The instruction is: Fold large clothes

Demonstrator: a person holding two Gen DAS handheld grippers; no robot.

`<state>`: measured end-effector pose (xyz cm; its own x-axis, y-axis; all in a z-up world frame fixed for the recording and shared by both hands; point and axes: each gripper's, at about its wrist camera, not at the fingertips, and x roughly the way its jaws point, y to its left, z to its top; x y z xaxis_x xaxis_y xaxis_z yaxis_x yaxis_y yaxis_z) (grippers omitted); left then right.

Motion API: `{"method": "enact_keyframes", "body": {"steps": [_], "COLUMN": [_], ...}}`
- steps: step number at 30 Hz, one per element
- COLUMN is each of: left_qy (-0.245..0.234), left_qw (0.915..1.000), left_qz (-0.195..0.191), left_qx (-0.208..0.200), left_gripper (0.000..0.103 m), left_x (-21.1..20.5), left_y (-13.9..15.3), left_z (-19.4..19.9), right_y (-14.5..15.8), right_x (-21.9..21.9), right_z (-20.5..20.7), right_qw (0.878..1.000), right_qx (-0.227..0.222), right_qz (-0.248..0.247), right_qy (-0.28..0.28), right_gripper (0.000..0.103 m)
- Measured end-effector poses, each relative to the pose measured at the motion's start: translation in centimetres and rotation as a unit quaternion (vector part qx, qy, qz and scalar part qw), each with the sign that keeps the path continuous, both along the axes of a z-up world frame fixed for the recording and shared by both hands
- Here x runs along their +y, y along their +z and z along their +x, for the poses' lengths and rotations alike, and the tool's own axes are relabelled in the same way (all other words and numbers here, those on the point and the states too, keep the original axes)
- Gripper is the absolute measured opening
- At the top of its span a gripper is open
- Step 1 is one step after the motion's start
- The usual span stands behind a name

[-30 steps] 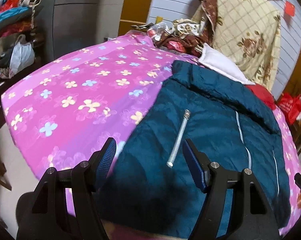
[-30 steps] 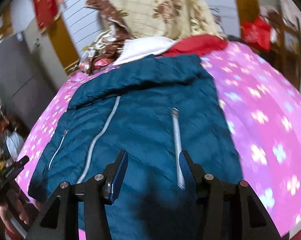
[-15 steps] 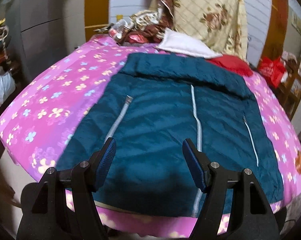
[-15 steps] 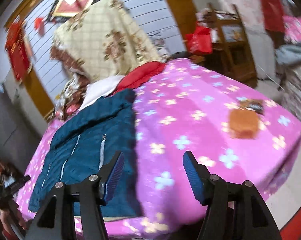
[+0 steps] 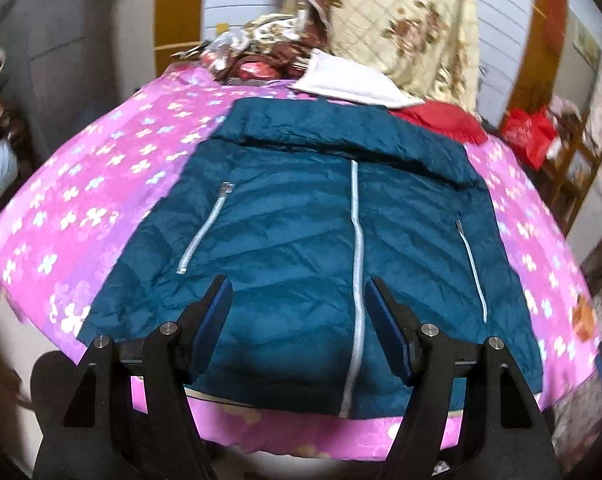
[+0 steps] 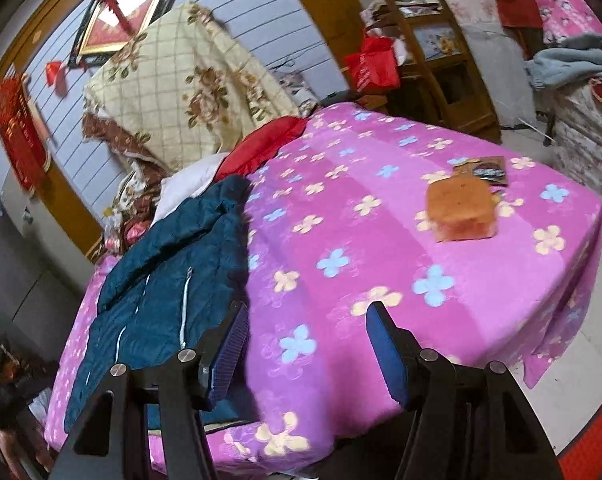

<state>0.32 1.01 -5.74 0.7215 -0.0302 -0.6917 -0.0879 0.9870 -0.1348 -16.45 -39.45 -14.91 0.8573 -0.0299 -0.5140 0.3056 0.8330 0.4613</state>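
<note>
A teal padded jacket with silver zips lies front up and spread flat on the pink flowered bed cover. My left gripper hovers open above the jacket's lower hem, nothing between its fingers; the centre zip runs just inside its right finger. In the right wrist view the jacket lies at the left, and my right gripper stands open over bare bed cover beside the jacket's edge. It holds nothing.
A white cloth, a red garment and a cream floral quilt pile up at the head of the bed. An orange flat object lies on the cover at the right. A wooden chair stands beyond.
The left view swung from the jacket's left side to its middle. The right view swung right, off the jacket onto bare bed cover, and its jaws spread a little wider.
</note>
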Motion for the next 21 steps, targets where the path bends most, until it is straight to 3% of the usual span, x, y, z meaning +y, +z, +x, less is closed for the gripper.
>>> {"method": "enact_keyframes", "body": {"steps": [4, 10, 15, 21], "left_qy": [0.040, 0.085, 0.073, 0.040], "left_qw": [0.9991, 0.9951, 0.9906, 0.9833], "left_qz": [-0.014, -0.048, -0.105, -0.156], "left_qx": [-0.002, 0.018, 0.050, 0.084], "left_gripper": [0.069, 0.069, 0.069, 0.069], "left_x": [3.9, 10.9, 16.0, 19.1], "left_y": [0.1, -1.8, -4.2, -7.5], "left_z": [0.6, 2.6, 4.8, 7.5], "right_y": [-1.3, -3.5, -4.1, -5.2], "right_x": [2.2, 4.7, 6.3, 6.7], "right_z": [2.7, 8.3, 11.8, 15.5], "right_qw": [0.998, 0.991, 0.986, 0.982], "right_qx": [0.032, 0.091, 0.109, 0.127], "right_qz": [0.001, 0.016, 0.007, 0.028], "right_qy": [0.047, 0.100, 0.123, 0.139], "right_gripper": [0.065, 0.065, 0.065, 0.065]}}
